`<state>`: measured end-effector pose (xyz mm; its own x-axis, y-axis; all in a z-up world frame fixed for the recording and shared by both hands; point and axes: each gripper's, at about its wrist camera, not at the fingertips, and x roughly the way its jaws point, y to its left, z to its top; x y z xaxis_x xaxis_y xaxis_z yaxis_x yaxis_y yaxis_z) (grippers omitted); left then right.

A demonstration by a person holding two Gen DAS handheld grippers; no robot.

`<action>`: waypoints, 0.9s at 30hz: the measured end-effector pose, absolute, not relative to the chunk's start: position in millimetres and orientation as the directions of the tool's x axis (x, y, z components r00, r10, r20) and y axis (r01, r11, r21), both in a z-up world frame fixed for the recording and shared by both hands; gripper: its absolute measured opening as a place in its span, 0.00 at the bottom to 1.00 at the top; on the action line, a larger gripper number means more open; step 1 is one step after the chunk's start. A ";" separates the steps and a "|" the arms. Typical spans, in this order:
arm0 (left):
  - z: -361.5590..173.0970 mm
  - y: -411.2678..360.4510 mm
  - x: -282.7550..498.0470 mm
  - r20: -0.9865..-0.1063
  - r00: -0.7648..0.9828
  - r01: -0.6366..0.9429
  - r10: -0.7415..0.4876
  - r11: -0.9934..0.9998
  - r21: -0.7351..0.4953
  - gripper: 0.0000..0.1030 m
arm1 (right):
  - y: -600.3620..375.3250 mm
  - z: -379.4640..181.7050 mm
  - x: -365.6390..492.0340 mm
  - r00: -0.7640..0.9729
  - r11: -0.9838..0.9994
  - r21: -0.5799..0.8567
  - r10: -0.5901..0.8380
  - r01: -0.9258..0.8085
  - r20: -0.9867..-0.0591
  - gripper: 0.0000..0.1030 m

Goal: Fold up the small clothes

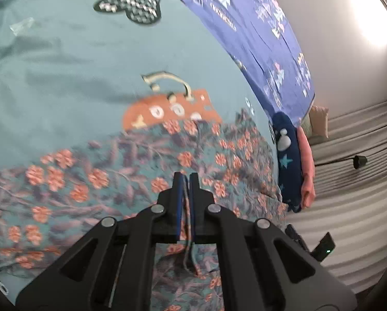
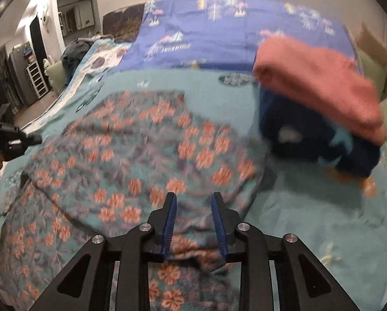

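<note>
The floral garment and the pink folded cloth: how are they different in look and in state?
The floral garment is teal with orange flowers; the pink folded cloth is plain. The floral garment lies spread on the bed, its edge pinched in the left gripper, while the pink cloth sits folded on a dark blue garment. Both are on the teal bedspread.

The left gripper [image 1: 185, 178] pinches the floral garment [image 1: 131, 171] on the teal bedsheet [image 1: 64, 77], jaws clamped tight.

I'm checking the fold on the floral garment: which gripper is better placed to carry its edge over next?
Probably the left gripper: it is shut on the floral garment. The right gripper only straddles a bunched edge, fingers apart.
</note>
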<state>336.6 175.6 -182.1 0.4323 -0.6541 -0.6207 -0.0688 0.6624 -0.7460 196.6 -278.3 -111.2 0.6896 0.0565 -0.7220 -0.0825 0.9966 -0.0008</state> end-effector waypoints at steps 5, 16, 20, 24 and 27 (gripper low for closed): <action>-147.4 162.5 324.8 -0.581 0.480 0.038 -0.657 0.677 -0.735 0.04 | -295.2 -122.6 228.1 0.664 1.000 0.015 0.018 -0.011 -0.747 0.35; -176.3 99.4 303.1 -0.606 0.296 0.183 -0.738 0.667 -0.723 0.22 | -293.5 -124.4 220.6 0.642 1.000 0.015 0.004 0.013 -0.767 0.35; -190.3 98.2 300.9 -0.614 0.272 0.157 -0.741 0.664 -0.731 0.22 | -278.6 -123.3 195.9 0.640 0.998 -0.042 -0.006 -0.040 -0.769 0.35; -199.0 103.1 298.7 -0.589 0.273 0.136 -0.761 0.636 -0.759 0.22 | -274.7 -147.3 184.1 0.609 0.996 -0.065 -0.015 -0.060 -0.793 0.36; -198.2 112.0 298.3 -0.573 0.273 0.102 -0.773 0.615 -0.782 0.22 | -281.2 -152.9 187.3 0.610 0.999 -0.027 -0.005 -0.026 -0.792 0.42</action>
